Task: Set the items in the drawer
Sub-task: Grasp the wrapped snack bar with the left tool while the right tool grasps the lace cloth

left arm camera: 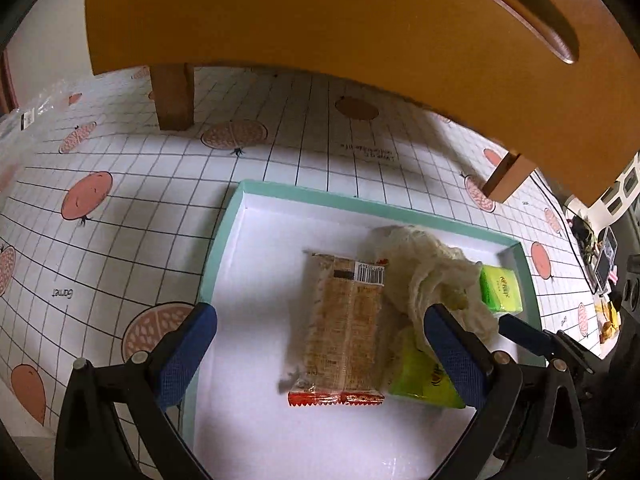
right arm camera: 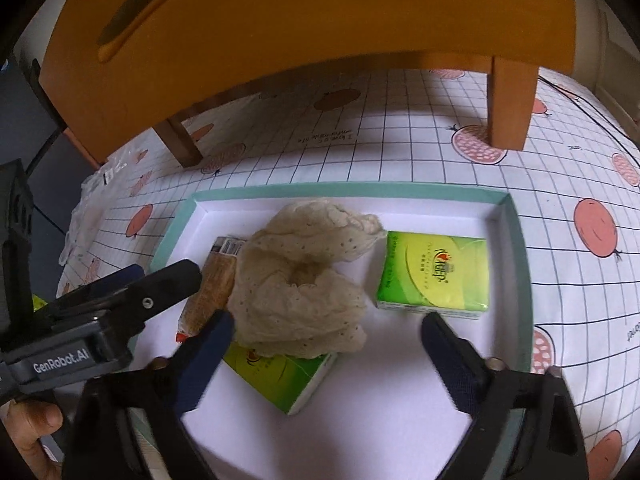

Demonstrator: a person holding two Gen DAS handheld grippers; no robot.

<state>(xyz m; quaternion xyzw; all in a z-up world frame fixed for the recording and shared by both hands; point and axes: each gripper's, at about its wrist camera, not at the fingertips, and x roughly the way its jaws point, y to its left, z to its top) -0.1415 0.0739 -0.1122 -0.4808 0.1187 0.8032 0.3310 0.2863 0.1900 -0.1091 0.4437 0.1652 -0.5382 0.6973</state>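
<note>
I am holding my left gripper (left arm camera: 320,344) with its blue-padded fingers spread wide apart and gripping nothing, hovering over the near end of the shallow white tray with a teal rim (left arm camera: 224,232). My right gripper (right arm camera: 326,336) is hanging beside it, fingers likewise parted and empty. Just beyond my fingers, a clear-wrapped brown cracker packet with red ends (left arm camera: 344,324) is lying flat in the tray. A crumpled cream perforated cloth (right arm camera: 304,280) is resting beside it, draping over one green tissue pack (right arm camera: 280,376); a second green tissue pack (right arm camera: 434,274) is sitting near the tray's right wall. Farther on, the gridded fruit-print surface (right arm camera: 400,148) is spreading under an orange wooden cabinet on legs (right arm camera: 320,20).
</note>
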